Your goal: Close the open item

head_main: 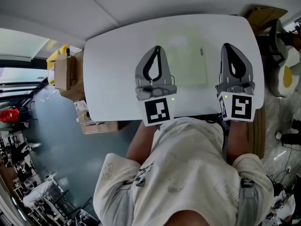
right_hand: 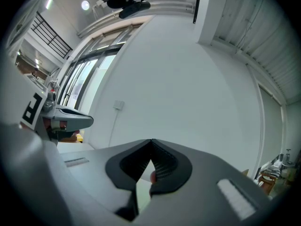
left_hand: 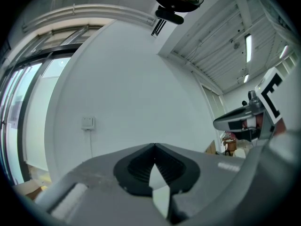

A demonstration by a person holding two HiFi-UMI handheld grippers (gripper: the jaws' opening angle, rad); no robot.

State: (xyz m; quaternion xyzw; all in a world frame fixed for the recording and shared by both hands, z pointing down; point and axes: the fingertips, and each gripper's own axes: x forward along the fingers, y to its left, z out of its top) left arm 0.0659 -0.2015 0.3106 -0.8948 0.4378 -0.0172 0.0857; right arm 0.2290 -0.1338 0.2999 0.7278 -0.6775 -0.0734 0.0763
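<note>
In the head view I am looking down on a white table (head_main: pixel 117 55). The pale green flat item (head_main: pixel 183 60) is lying flat on it, toward the far side, between my two tongs. The left gripper (head_main: pixel 157 49) is covering the item's left edge, and the right gripper (head_main: pixel 227 46) is sitting just to its right, clear of it. Cardboard boxes (head_main: pixel 63 72) are standing on the floor left of the table, and a white and yellow cushion (head_main: pixel 287 76) is sitting at the right.

In the left gripper view the jaws are meeting at the tip with nothing between them. They are pointing at a bare white wall with a wall switch (left_hand: pixel 87 122).

In the right gripper view the jaws are likewise pressing together, empty. Tall windows (right_hand: pixel 89 74) are showing at the left.
</note>
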